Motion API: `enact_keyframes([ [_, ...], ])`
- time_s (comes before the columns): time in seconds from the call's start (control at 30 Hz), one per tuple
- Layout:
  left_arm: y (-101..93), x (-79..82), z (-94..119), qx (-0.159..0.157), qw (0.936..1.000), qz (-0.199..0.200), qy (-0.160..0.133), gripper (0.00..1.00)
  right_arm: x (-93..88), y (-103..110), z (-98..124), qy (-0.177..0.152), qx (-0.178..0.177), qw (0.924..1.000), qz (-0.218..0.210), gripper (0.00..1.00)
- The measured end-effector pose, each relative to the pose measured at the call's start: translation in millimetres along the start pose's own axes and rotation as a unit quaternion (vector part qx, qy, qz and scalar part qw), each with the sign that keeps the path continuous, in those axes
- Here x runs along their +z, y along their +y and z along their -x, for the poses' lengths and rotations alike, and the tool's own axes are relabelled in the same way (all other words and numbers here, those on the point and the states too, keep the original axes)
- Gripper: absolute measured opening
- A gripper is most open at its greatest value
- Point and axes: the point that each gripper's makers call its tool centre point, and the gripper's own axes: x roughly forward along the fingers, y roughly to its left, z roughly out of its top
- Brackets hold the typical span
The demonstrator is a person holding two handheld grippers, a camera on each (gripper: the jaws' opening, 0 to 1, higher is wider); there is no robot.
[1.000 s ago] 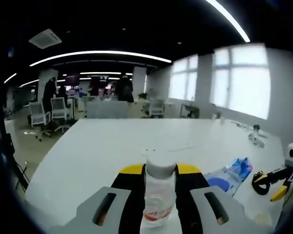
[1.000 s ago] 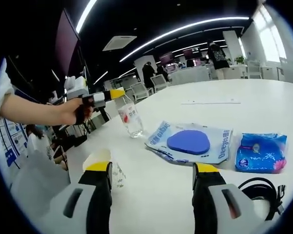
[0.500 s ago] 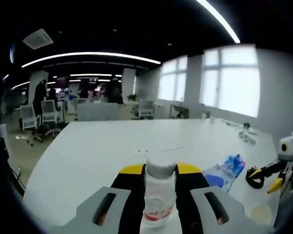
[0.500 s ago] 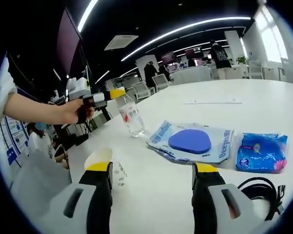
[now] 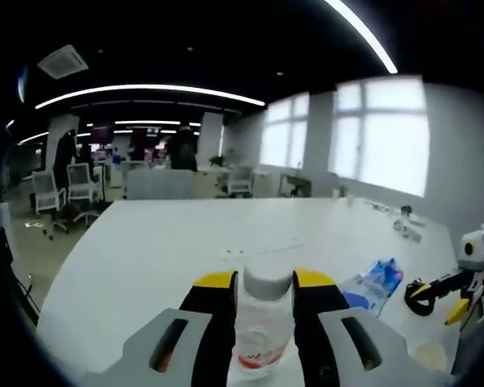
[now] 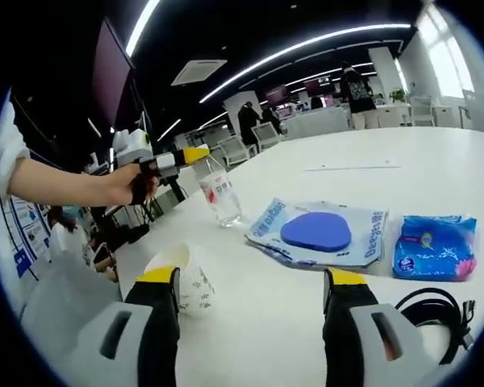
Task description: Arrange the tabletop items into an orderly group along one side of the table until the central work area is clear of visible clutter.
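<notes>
An open office with ceiling light strips and bright windows lies behind a long white table (image 5: 145,250). In the left gripper view, the left gripper (image 5: 263,284) stands with its yellow-tipped jaws about a clear water bottle (image 5: 262,326) — upright, long axis vertical, white cap up; whether the jaws press it I cannot tell. To the right lie a blue packet (image 5: 379,278) and the right gripper (image 5: 456,294).

In the right gripper view, the right gripper (image 6: 254,282) has its jaws spread wide with nothing between them. A paper cup (image 6: 181,278) stands just beside its left jaw. Farther off, the bottle (image 6: 219,193) stands upright on the table's left edge, the left gripper (image 6: 185,157) at its neck — held by a hand (image 6: 125,184). A flat packet with a blue oval pad (image 6: 319,232), the blue packet (image 6: 434,248) and a black cable (image 6: 431,310) lie to the right.
</notes>
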Motion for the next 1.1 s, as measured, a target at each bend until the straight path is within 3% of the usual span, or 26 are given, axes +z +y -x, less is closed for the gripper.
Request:
enact_keyframes([
  [0.07,3.6,3.3,1,0.005,0.9999,0.009,-0.006,0.33,0.0,0,-1,0.000,0.002,1.0000,0.001,0.73],
  [0.13,6.3,6.6,3,0.009,0.9995,0.027,-0.009,0.47,0.4,2,-2,-0.001,0.005,1.0000,0.003,0.74],
  [0.2,9.5,12.9,7,0.019,0.9994,0.015,-0.025,0.63,1.5,6,-3,-0.003,0.011,0.9999,0.002,0.75],
  [0.37,10.1,13.0,14,0.023,0.9992,0.024,-0.024,0.95,0.2,13,-7,0.002,0.020,0.9998,0.008,0.76],
  [0.5,5.4,5.1,16,0.014,0.9998,0.015,-0.003,0.97,0.9,18,-10,0.002,0.026,0.9996,0.010,0.78],
  [0.8,-5.0,0.7,26,-0.001,0.9997,0.026,-0.001,0.97,5.9,23,-12,0.004,0.033,0.9992,0.021,0.78],
  [1.1,-11.6,-21.9,61,0.003,0.9995,0.030,0.013,0.96,6.1,32,-15,0.004,0.047,0.9985,0.028,0.78],
])
